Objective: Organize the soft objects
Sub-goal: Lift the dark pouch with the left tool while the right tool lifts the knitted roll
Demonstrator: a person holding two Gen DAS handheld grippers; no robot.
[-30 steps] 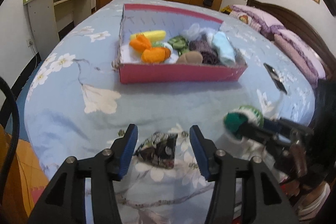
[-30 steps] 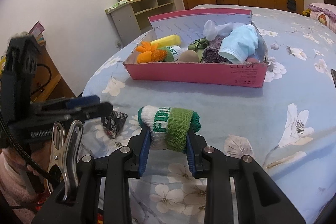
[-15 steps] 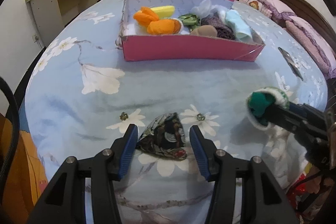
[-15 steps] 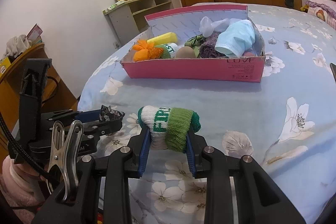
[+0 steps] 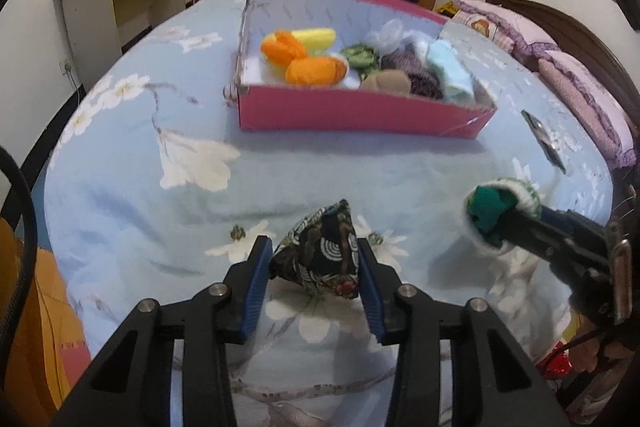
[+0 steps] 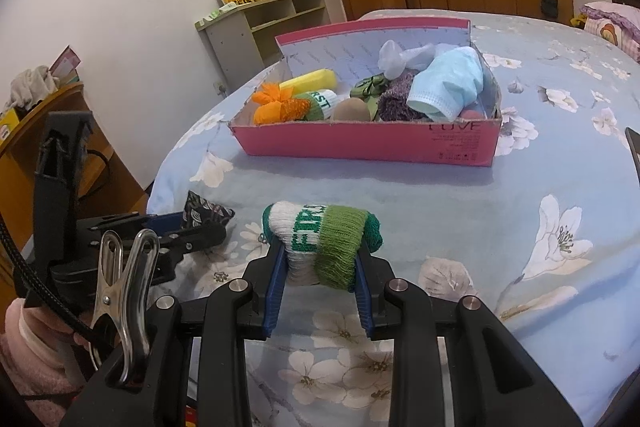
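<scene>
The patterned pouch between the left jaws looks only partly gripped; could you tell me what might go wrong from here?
1. The left gripper is closing on the patterned pouch near its lower corners; the tapered, soft shape could squeeze out.
2. The pink box is already crowded, so new items may land on others and roll out.
3. The right gripper holds the rolled sock close by; the two could collide heading to the box.

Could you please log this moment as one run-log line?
left gripper: closing on pouch | right gripper: holds sock roll | box: partly filled
</scene>
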